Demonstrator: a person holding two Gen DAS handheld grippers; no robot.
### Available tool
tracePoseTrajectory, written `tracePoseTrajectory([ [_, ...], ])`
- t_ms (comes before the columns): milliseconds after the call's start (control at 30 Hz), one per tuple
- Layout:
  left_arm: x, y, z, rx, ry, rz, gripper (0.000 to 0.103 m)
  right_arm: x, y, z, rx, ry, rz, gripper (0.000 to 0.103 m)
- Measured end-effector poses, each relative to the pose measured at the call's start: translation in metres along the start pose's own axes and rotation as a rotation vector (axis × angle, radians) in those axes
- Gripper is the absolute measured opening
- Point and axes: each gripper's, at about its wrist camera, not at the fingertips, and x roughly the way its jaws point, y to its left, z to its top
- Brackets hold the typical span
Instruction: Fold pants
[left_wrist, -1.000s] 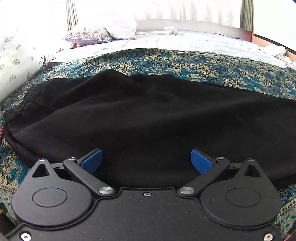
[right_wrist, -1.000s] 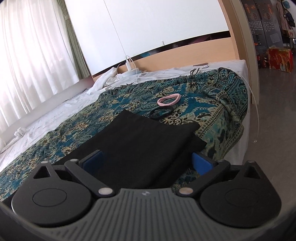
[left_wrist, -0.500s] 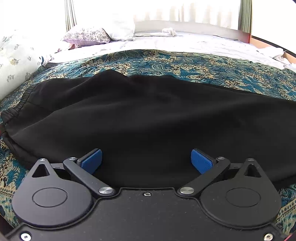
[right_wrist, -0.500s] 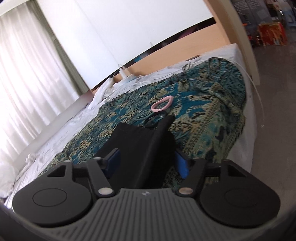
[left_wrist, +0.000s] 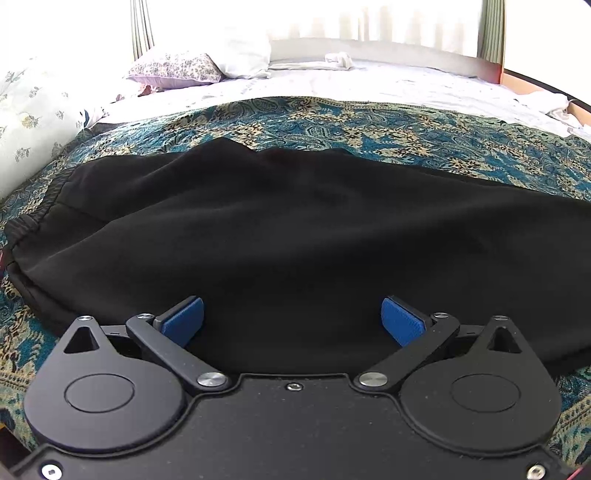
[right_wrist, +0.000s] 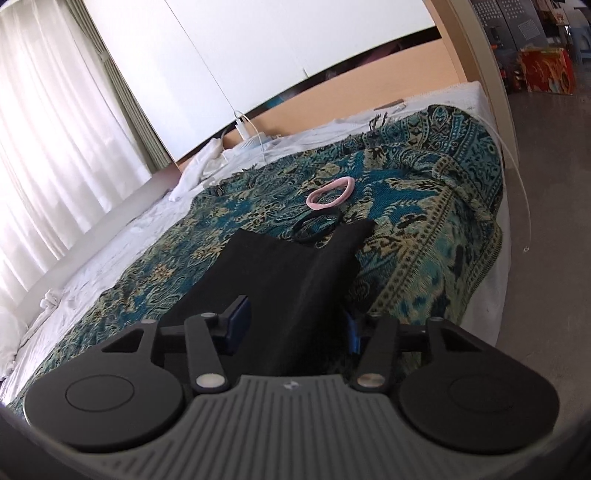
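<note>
The black pants (left_wrist: 295, 236) lie lengthwise across the patterned blue bedspread (left_wrist: 369, 125), elastic waistband at the left. My left gripper (left_wrist: 291, 321) is open, hovering over the pants' near edge with nothing between its blue pads. In the right wrist view the leg end of the pants (right_wrist: 295, 266) rises bunched between the pads of my right gripper (right_wrist: 295, 328), which has closed in on the cloth. The hem corners stick up ahead of the fingers.
A pink hair band (right_wrist: 330, 193) and a black hair band (right_wrist: 317, 226) lie on the bedspread just beyond the pant hem. Pillows (left_wrist: 177, 68) sit at the head of the bed. The bed edge and floor (right_wrist: 546, 221) are to the right.
My right gripper has narrowed from wide open onto the pant leg end and lifted it, so the cloth bunches upward. My left gripper has stayed open and nearly still.
</note>
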Motion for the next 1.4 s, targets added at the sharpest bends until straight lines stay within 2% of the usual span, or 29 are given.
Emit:
tracePoseTrajectory([
  [67,-0.002,0.003,0.002,-0.001,0.005,-0.005,0.103,0.011,0.001,0.007,0.017,0.027,-0.017,0.021],
  [133,-0.006,0.008,0.003,-0.009,0.0,-0.016,0.103,0.015,0.003,0.012,0.036,0.066,-0.021,0.01],
  [200,-0.012,0.016,0.004,-0.023,-0.019,-0.038,0.103,0.011,0.017,0.015,0.014,0.079,0.007,0.009],
  [300,-0.022,0.028,0.005,-0.042,-0.049,-0.058,0.102,-0.004,0.066,0.013,-0.096,0.088,0.065,0.008],
  [400,-0.031,0.04,0.006,-0.057,-0.083,-0.073,0.102,-0.023,0.142,-0.011,-0.228,0.163,0.22,0.008],
  [467,-0.037,0.048,0.005,-0.062,-0.104,-0.077,0.102,-0.045,0.202,-0.05,-0.386,0.233,0.354,0.008],
  [533,-0.041,0.057,0.003,-0.065,-0.118,-0.069,0.102,-0.072,0.256,-0.103,-0.575,0.302,0.504,0.008],
  [600,-0.043,0.068,0.0,-0.079,-0.118,-0.062,0.102,-0.096,0.295,-0.159,-0.716,0.379,0.635,0.009],
  [700,-0.044,0.085,-0.003,-0.115,-0.109,-0.065,0.102,-0.118,0.323,-0.225,-0.839,0.471,0.716,0.014],
  [733,-0.045,0.09,-0.004,-0.127,-0.108,-0.068,0.102,-0.124,0.326,-0.239,-0.862,0.484,0.723,0.018],
  [767,-0.045,0.095,-0.005,-0.138,-0.108,-0.071,0.102,-0.129,0.326,-0.25,-0.876,0.495,0.729,0.03],
  [867,-0.045,0.104,-0.008,-0.162,-0.11,-0.077,0.102,-0.142,0.323,-0.266,-0.908,0.5,0.757,0.045],
  [900,-0.045,0.105,-0.008,-0.165,-0.111,-0.082,0.102,-0.147,0.321,-0.266,-0.925,0.492,0.769,0.047],
  [967,-0.046,0.104,-0.006,-0.165,-0.116,-0.09,0.102,-0.155,0.316,-0.26,-0.937,0.487,0.791,0.058],
  [1133,-0.049,0.092,0.001,-0.14,-0.14,-0.129,0.102,-0.17,0.288,-0.237,-0.944,0.498,0.841,0.076],
  [1267,-0.048,0.073,0.009,-0.106,-0.136,-0.19,0.102,-0.179,0.264,-0.217,-0.974,0.457,0.838,0.082],
  [1400,-0.041,0.036,0.014,-0.04,-0.126,-0.226,0.102,-0.171,0.249,-0.191,-0.944,0.384,0.743,0.083],
])
